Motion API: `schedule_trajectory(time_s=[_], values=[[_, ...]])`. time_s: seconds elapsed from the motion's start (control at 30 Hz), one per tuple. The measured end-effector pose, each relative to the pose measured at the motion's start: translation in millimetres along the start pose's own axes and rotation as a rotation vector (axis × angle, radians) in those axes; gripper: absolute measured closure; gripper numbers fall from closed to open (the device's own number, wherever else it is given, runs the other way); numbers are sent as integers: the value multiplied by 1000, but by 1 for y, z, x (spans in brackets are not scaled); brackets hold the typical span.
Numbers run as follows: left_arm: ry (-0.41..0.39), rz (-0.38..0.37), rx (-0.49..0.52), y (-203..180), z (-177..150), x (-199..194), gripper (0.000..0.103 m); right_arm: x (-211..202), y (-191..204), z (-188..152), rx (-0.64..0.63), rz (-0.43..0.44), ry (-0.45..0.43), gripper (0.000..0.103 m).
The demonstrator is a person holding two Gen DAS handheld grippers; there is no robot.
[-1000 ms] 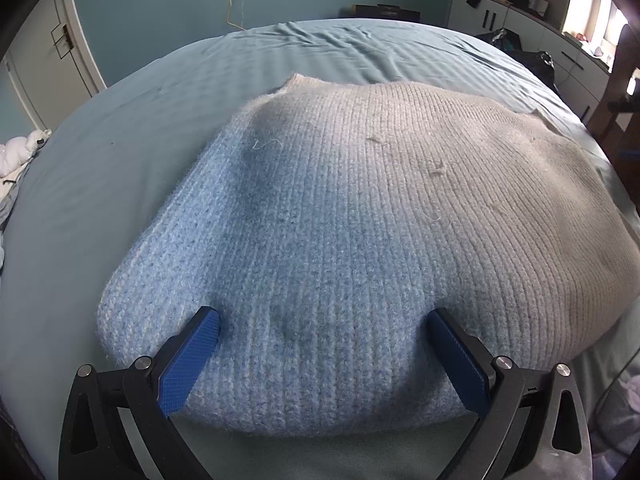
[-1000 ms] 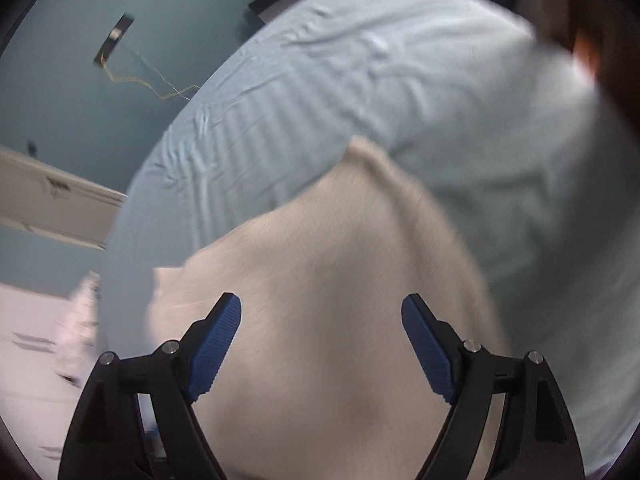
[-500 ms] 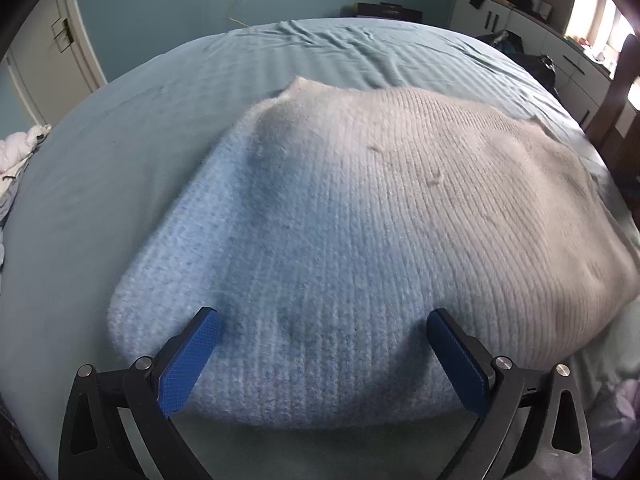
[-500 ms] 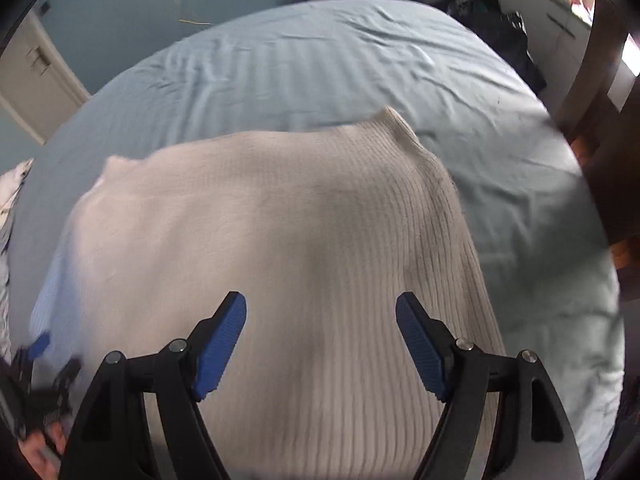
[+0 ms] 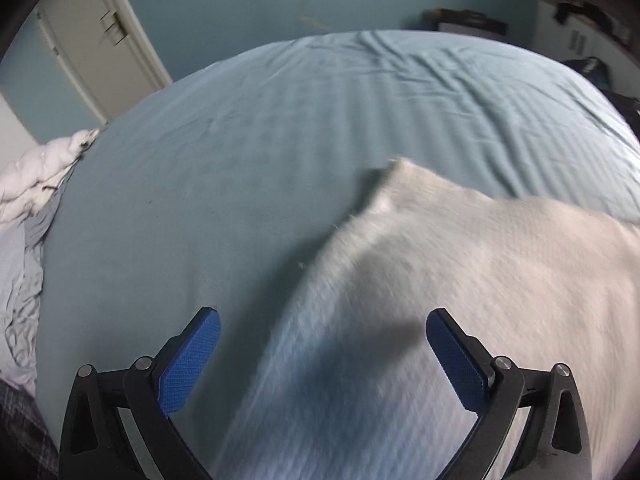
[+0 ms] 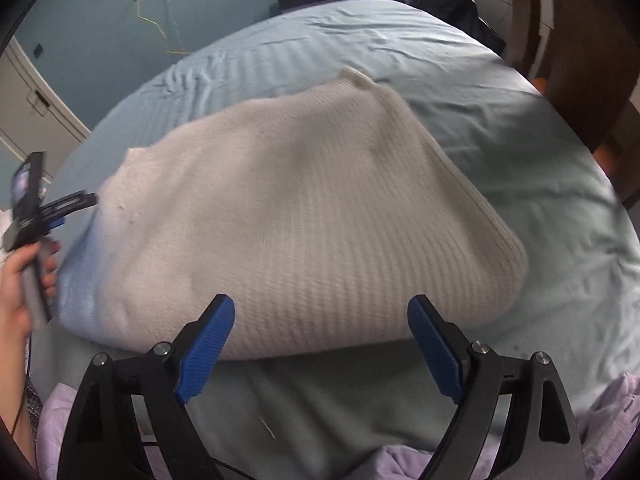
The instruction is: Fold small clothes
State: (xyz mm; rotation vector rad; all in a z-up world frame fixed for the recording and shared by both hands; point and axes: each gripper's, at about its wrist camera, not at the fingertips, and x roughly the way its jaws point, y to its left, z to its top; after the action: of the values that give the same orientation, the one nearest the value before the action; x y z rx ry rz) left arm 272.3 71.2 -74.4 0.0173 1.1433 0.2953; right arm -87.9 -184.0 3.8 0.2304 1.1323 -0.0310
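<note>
Left wrist view gives me only the cream ribbed knit sweater's (image 5: 460,300) left edge on the pale blue bed sheet (image 5: 240,160); left gripper (image 5: 320,360) wide, empty. Right wrist view shows the whole sweater (image 6: 288,216), my left hand (image 6: 16,284); right gripper (image 6: 320,344) wide, empty.

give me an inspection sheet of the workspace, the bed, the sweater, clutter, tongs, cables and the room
Surface: bed with a lightly wrinkled blue sheet.
Job's things: cream knit sweater lying on it.
Clutter: lilac cloth at the near edge; white bundle on the left.
Tongs: left tongs and right tongs open, holding nothing.
Cables: yellow wire on the wall.
Surroundings: teal wall, cream door.
</note>
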Motion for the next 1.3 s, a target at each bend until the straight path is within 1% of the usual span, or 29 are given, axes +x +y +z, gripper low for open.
schedule_trajectory(time_s=[0.1, 0.13, 0.2, 0.27, 0.33, 0.4, 0.47, 0.53, 0.6, 0.67, 0.73, 0.77, 0.8, 0.87, 0.93, 0.97, 1.0, 1.07, 1.17, 1.23, 1.3], values=[[94, -22, 2, -10, 10, 36, 0, 12, 11, 0, -69, -41, -7, 17], [101, -42, -4, -11, 10, 42, 0, 16, 14, 1, -86, -53, -6, 17], [125, -90, -51, -6, 7, 54, 0, 25, 15, 0, -96, -69, 14, 17], [163, -155, -133, 5, 5, 62, 0, 31, 13, 1, -89, -54, 43, 17], [194, -192, -163, 14, 8, 62, 0, 32, 10, 2, -75, -52, 42, 17], [222, -199, -160, 21, 13, 54, 0, 29, 9, 3, -64, -45, 39, 17], [229, -159, -139, 28, 14, 34, 0, 28, 5, 3, -43, -36, 35, 17], [185, -95, -108, 37, 4, 3, 0, 25, 1, 3, -16, -26, 39, 17], [128, -85, -64, 44, -12, -29, 0, 24, -4, 3, 10, -8, 45, 17], [67, -72, -11, 52, -38, -65, 0, 20, -9, 3, 43, 6, 42, 17], [39, -45, 12, 57, -59, -89, 0, 15, -15, 1, 74, 9, 29, 17], [16, -51, 20, 59, -70, -105, 0, 11, -20, -2, 101, 12, 24, 17], [-6, -74, 23, 64, -81, -115, 0, 7, -24, -3, 126, 23, 23, 17], [-42, -143, 12, 66, -102, -139, 0, -1, -37, -8, 191, 56, 24, 17], [-43, -179, -12, 64, -115, -145, 0, -8, -51, -14, 261, 76, 38, 17], [-37, -193, -21, 65, -126, -147, 0, -11, -61, -18, 312, 92, 51, 17], [-34, -204, -28, 63, -134, -147, 0, -13, -69, -22, 353, 107, 62, 17], [-28, -216, -46, 63, -148, -143, 0, -11, -90, -31, 478, 156, 91, 17], [4, -246, -57, 54, -162, -137, 0, 4, -117, -45, 651, 220, 131, 17], [34, -254, -59, 54, -174, -130, 0, 16, -126, -51, 726, 238, 159, 17], [76, -251, -81, 54, -178, -115, 0, 30, -129, -54, 771, 274, 186, 17]])
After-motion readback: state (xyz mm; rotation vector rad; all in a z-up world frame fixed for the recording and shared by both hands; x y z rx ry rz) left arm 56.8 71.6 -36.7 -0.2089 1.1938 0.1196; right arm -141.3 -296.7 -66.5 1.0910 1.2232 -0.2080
